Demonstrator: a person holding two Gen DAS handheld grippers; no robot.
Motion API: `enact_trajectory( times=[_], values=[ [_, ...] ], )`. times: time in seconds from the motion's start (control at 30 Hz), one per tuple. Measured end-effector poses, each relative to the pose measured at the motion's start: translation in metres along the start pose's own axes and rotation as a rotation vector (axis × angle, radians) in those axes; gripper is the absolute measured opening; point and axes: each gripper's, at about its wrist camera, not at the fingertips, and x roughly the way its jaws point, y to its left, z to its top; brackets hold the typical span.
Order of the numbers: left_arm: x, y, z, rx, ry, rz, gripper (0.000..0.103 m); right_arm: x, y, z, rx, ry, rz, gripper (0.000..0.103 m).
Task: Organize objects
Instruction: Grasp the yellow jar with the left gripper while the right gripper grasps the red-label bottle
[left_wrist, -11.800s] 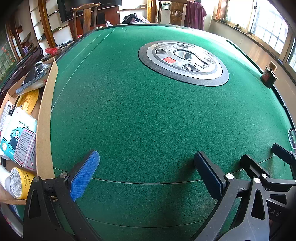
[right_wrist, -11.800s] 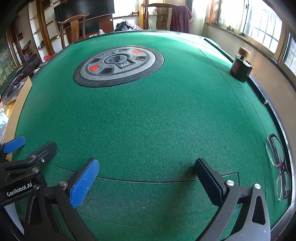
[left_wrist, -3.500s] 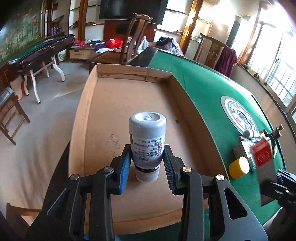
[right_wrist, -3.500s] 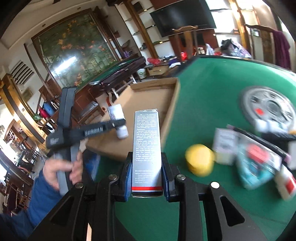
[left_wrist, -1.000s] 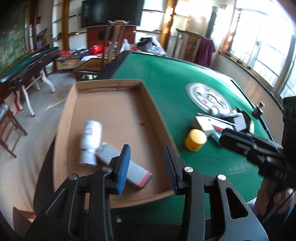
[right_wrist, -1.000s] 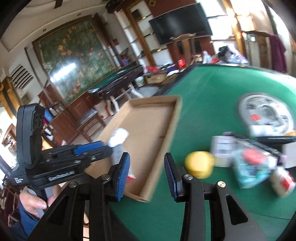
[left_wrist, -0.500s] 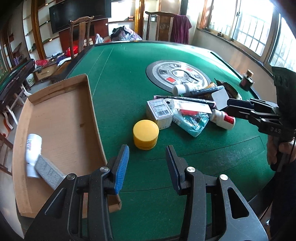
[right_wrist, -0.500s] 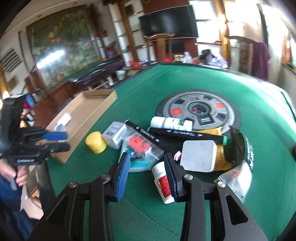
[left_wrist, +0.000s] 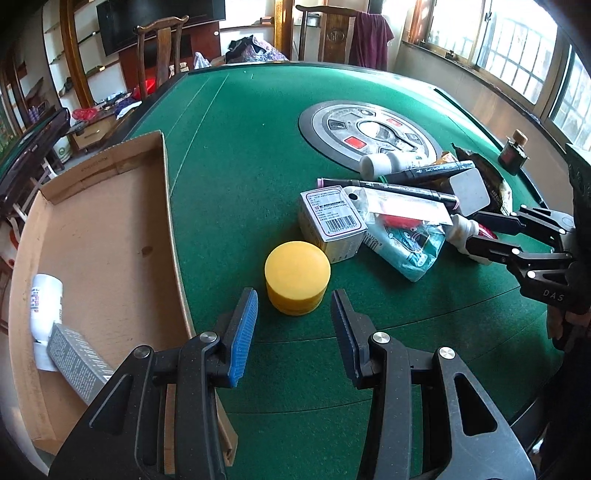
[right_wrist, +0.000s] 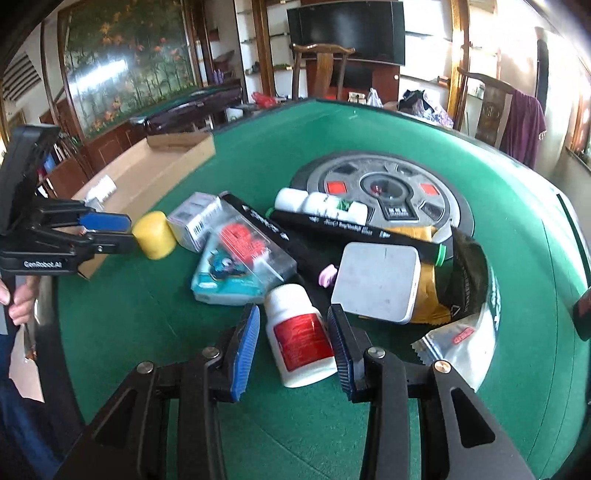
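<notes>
L gripper (left_wrist: 293, 328) has its fingers spread wide w/ nothing between them; the yellow tub (left_wrist: 297, 277) stands just beyond the tips, centred on the gap, upright, round so no long axis to worry about. Looks like a short push fwd would put it between the pads.

R gripper (right_wrist: 293, 349) is also spread, pads either side of the white bottle (right_wrist: 301, 336) w/ red label, not touching it as far as I can tell. Bottle lies on its side on the green table (right_wrist: 498, 206), cap end far, base near, long axis running along the fingers, so the pads would close across its width.

Each hand is nearest its own target: tub at the pile's left edge next to the cardboard tray (left_wrist: 110, 206), bottle at the pile's near right.

Count: tray already holds 2 things, 1 white bottle and 1 grey box, at its near left corner. On the felt: 1 yellow tub, 1 small barcode box, 1 teal packet, 2 black markers, 2 white bottles, 1 white square pad, approx 2 snack bags (overlapping, hard to split).
</notes>
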Motion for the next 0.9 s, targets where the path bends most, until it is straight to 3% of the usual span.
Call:
enact_trajectory(
  times=[0.13, 0.27, 0.5, 0.9],
  values=[
    [0.006, 0.001, 0.002, 0.002, 0.009, 0.004, 0.041, 0.003, 0.003, -0.003, -0.014, 0.004, 0.005, 0.034],
    [0.012, -0.002, 0.006, 0.003, 0.012, 0.007, 0.041, 0.014, 0.009, -0.007, -0.037, 0.043, -0.023, 0.034],
    [0.032, -0.004, 0.013, -0.023, 0.029, 0.012, 0.041, 0.013, 0.007, -0.008, -0.019, 0.035, -0.017, 0.034],
    [0.021, -0.005, 0.006, -0.033, -0.029, 0.026, 0.04, 0.0, 0.0, -0.005, 0.024, -0.007, 0.003, 0.034]
  ],
)
